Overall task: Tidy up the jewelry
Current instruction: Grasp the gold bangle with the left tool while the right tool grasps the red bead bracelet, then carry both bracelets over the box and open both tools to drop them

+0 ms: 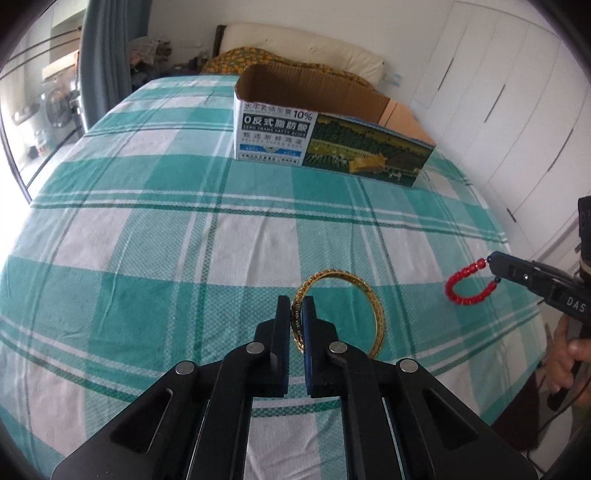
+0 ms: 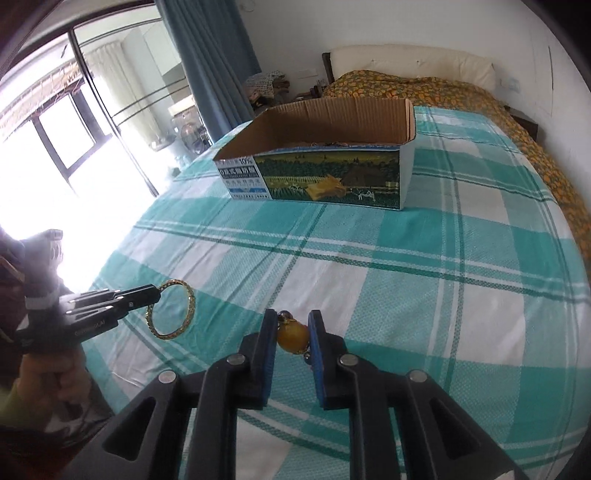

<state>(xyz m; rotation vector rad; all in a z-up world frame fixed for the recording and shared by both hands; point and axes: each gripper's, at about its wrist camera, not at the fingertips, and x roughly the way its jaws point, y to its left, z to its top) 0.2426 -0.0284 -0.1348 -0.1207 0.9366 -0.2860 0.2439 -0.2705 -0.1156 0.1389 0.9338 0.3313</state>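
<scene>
Bedroom, daylit. Big bed (image 1: 155,236) w/ teal-and-white plaid sheet filling most of both views. At far edge of bed: cream padded headboard (image 2: 410,62), orange-patterned quilt (image 2: 436,88) bunched along head end and down the far right edge. White wall (image 2: 295,33) behind headboard. White wardrobe doors (image 1: 491,92) w/ dark slot handles beside bed in left wrist view. Blue-grey curtain (image 2: 207,55) near far left corner of bed, cluttered bedside stuff (image 2: 264,86) next to it. Dark-framed sliding glass doors (image 2: 88,122), strong glare, blown-out white.
</scene>
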